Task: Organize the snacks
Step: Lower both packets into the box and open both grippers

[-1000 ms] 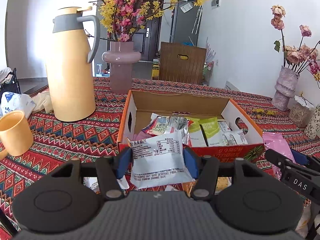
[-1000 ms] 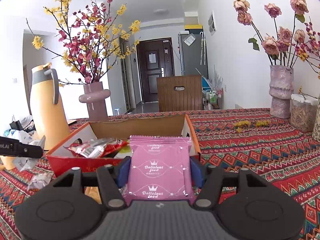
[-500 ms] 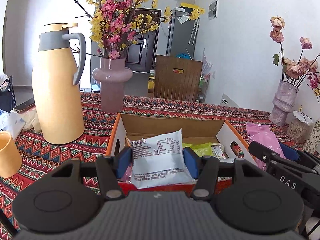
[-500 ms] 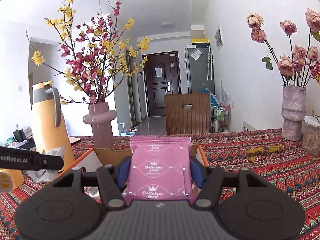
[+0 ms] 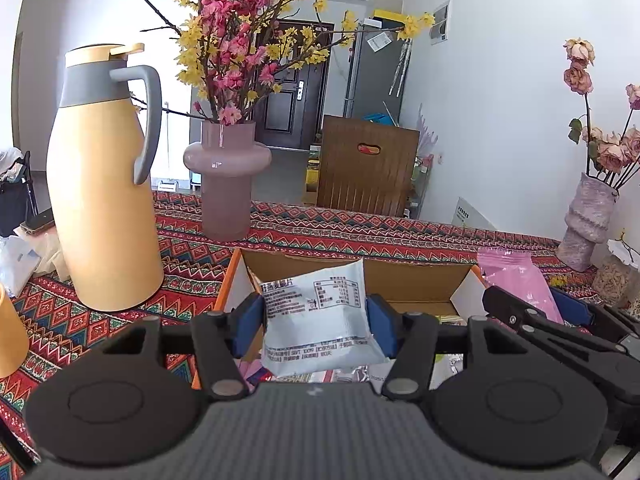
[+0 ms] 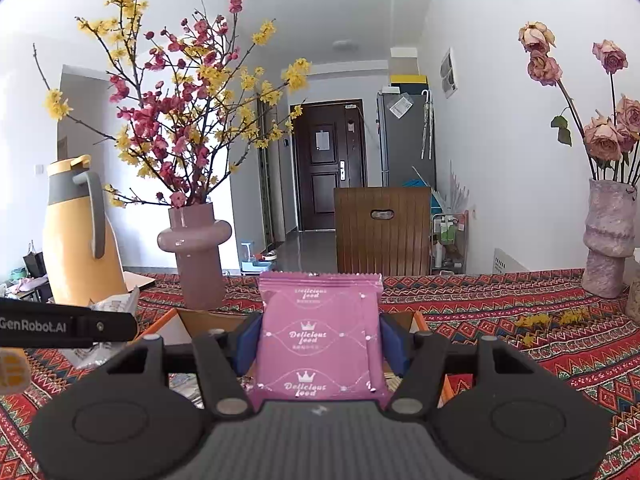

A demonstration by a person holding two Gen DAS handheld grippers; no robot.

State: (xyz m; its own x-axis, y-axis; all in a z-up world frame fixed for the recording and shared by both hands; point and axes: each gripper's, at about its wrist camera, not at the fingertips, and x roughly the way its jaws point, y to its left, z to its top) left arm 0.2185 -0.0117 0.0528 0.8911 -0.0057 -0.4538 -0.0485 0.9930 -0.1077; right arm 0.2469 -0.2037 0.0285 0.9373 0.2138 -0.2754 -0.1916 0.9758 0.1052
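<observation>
My left gripper (image 5: pixel 316 316) is shut on a white snack packet (image 5: pixel 320 320) and holds it above the open cardboard box (image 5: pixel 416 280), over its near left part. My right gripper (image 6: pixel 318 340) is shut on a pink "Delicious food" packet (image 6: pixel 318 340), held above the same box (image 6: pixel 200 322). In the left wrist view the right gripper and its pink packet (image 5: pixel 516 280) show at the box's right side. Several snack packets lie in the box, mostly hidden under the grippers.
A yellow thermos jug (image 5: pixel 104 184) and a pink vase of blossoms (image 5: pixel 228 184) stand behind the box on the patterned tablecloth (image 5: pixel 360 232). A yellow cup (image 5: pixel 10 340) is at the left edge. A vase of dried roses (image 6: pixel 608 236) stands at the far right.
Both grippers have risen and moved forward over the box, each still holding its packet. The box now sits lower in both views.
</observation>
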